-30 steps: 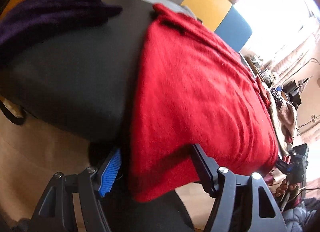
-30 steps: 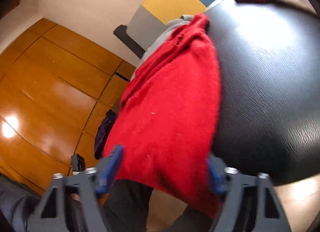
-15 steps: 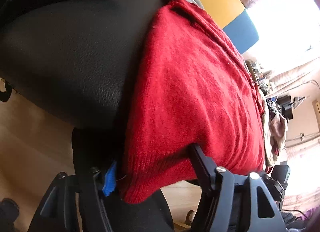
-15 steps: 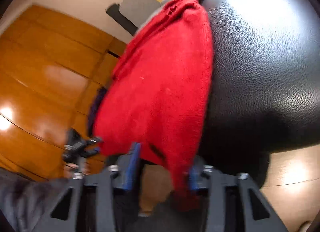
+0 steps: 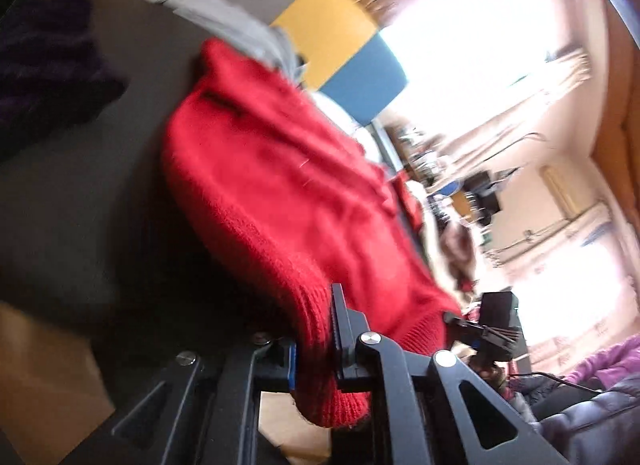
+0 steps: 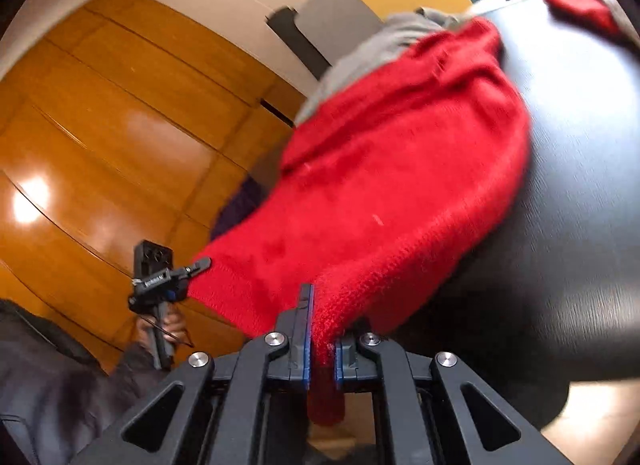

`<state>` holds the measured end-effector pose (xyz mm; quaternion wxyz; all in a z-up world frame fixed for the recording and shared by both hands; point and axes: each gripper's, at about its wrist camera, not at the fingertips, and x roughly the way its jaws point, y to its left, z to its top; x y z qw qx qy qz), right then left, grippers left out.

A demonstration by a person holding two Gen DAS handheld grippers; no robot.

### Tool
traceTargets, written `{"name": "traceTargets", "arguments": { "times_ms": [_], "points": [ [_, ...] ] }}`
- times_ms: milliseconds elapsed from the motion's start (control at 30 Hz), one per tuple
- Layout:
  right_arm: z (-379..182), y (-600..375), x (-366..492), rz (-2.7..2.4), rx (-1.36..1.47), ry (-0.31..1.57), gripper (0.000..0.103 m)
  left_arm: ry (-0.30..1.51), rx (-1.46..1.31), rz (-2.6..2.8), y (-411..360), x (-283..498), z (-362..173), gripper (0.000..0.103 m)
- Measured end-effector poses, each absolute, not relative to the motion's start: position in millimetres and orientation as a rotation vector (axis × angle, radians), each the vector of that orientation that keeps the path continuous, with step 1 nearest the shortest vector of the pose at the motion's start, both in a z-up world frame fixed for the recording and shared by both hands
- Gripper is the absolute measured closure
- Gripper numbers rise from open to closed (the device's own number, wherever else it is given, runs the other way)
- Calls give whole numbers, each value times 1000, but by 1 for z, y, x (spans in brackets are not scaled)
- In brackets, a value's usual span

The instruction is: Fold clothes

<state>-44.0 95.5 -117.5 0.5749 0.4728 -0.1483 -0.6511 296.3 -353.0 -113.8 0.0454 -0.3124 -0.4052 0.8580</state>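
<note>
Both tongs point(image 5: 314, 349) point(image 6: 320, 357) clamp red sweater point(image 6: 400, 185) hem; black leather surface point(image 6: 580, 225), wood-panelled wall point(image 6: 120, 125)

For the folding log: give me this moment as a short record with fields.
garment: red knit sweater, near hem lifted off the black padded surface
left tool: shut on the hem's ribbed edge
right tool: shut on the hem's other corner
sweater far end: resting on the surface, beside grey cloth
other items: dark purple garment on the same surface, apart from the sweater
image quality: motion-blurred
</note>
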Motion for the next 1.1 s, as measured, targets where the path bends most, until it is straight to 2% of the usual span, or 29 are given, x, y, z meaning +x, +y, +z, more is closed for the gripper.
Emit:
{"name": "traceTargets", "arguments": {
  "times_ms": [167, 400, 500, 667, 833, 933, 1100],
  "points": [
    [-94, 79, -65, -1531, 1034, -385, 95, -1255, -803, 2633, -368, 280, -92, 92],
    [-58, 36, -122, -1596, 949, -430, 95, -1243, -672, 2660, -406, 206, -58, 92],
    [-69, 21, -153, -1627, 987, -447, 95, -1293, -665, 2681, -432, 173, -58, 92],
    [-88, -4, -204, -1676, 1054, -474, 95, -1450, -741, 2687, -479, 116, -86, 92],
    [-107, -28, -255, -1725, 1121, -502, 94, -1561, -1022, 2657, -501, 82, -149, 92],
    [-126, -17, -248, -1717, 1154, -510, 95, -1568, -1043, 2651, -493, 96, -168, 93],
    [-151, 4, -231, -1699, 1203, -516, 96, -1522, -1092, 2663, -469, 143, -168, 94]
  ]
}}
